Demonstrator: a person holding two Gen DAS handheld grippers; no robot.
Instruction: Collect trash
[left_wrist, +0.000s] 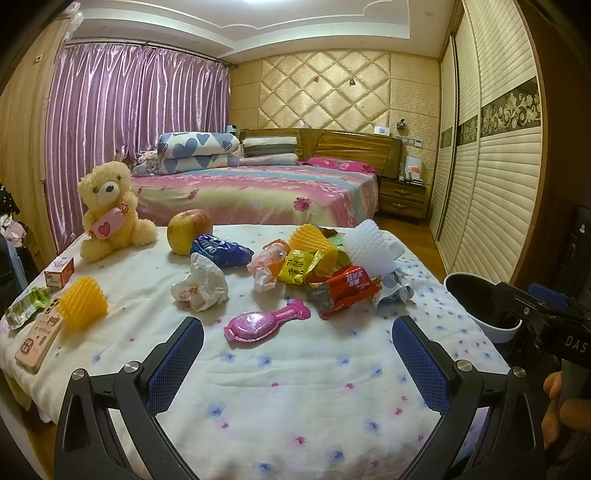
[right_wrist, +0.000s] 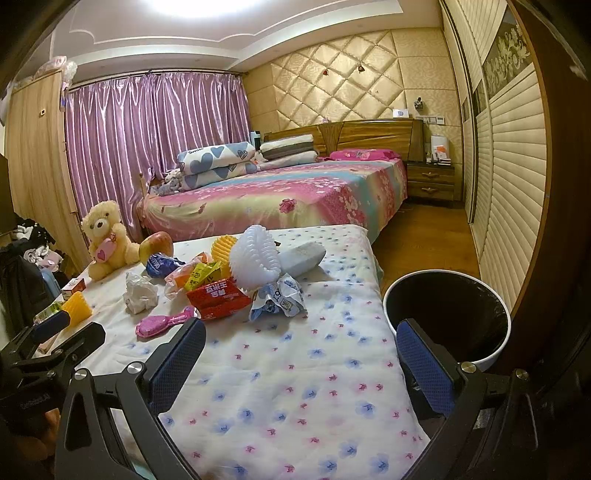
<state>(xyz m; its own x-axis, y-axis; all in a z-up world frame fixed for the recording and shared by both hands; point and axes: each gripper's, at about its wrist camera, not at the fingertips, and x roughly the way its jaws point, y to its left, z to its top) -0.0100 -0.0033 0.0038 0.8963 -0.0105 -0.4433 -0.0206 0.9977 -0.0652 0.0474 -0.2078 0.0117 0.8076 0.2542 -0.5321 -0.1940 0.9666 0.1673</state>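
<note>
Red snack wrapper (left_wrist: 345, 286) at 1 o'clock, nearest; left gripper (left_wrist: 297, 354) and right gripper (right_wrist: 301, 363) both spread, empty; pinch flat edge, carry to bin (right_wrist: 480, 354) at 3 o'clock.

Black-framed left hand-held gripper (left_wrist: 295, 363) and right hand-held gripper (right_wrist: 301, 369), blue textured pads (left_wrist: 175, 363), silver screws (left_wrist: 132, 367).

The flowered white cloth (left_wrist: 295, 387) covers the support surface. With the apple (left_wrist: 189, 230) as reference: teddy bear (left_wrist: 109, 210) to its left, wrapper pile (left_wrist: 325, 266) to its right, crumpled white paper (left_wrist: 201, 284) and pink brush (left_wrist: 264, 321) nearer the camera.
</note>
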